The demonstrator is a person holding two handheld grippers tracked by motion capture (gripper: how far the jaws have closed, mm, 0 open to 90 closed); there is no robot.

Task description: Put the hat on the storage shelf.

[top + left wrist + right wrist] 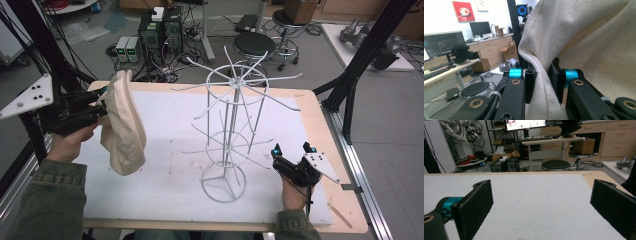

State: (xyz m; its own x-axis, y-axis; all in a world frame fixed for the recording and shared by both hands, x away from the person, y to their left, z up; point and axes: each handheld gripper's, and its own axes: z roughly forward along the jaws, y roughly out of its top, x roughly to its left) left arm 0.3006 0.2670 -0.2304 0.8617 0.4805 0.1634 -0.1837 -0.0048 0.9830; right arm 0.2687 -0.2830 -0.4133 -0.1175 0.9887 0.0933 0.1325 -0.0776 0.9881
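Observation:
A cream cloth hat (122,122) hangs in the air over the table's left side, held up by my left gripper (102,105), which is shut on a fold of its fabric. In the left gripper view the cream cloth hat (579,42) is pinched between the two black jaws of the left gripper (542,80). A white wire rack (232,125) with radiating prongs stands upright mid-table. My right gripper (292,148) rests low at the table's right, to the right of the rack's base, open with nothing between its pads (475,202).
The white mat (170,165) covers a wooden table (320,125). Black frame posts (367,45) rise at both sides. Stools (255,45), computers and cables sit on the floor beyond the far edge.

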